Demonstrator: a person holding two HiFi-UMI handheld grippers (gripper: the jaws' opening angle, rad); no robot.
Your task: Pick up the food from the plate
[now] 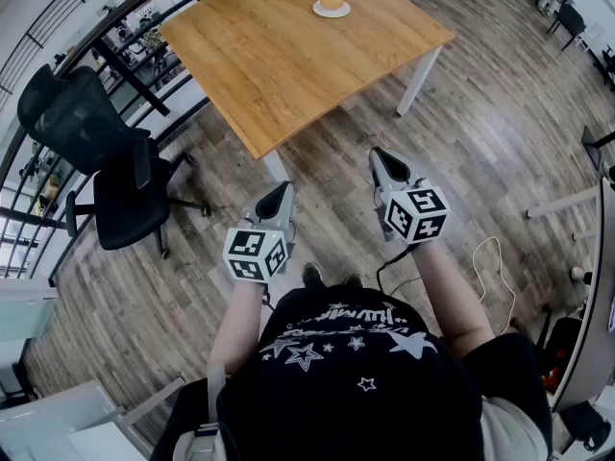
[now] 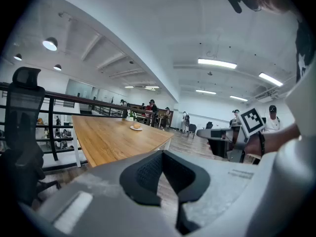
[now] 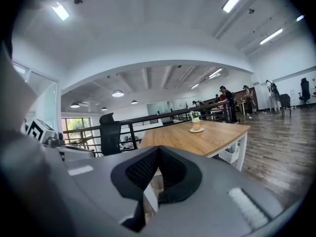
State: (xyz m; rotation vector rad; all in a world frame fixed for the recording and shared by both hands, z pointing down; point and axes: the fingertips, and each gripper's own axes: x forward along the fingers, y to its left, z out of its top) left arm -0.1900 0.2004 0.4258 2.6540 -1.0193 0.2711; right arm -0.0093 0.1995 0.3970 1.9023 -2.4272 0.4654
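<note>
I held both claws low in front of me, well short of the wooden table [image 1: 279,65], since I judged the approach wasn't made yet. The left gripper [image 1: 281,188] had its jaws pressed together on nothing, and the right gripper [image 1: 378,154] was the same, empty. The food [image 1: 332,3] sat on its white plate [image 1: 317,11] near the table's far edge, well apart from both.
</note>
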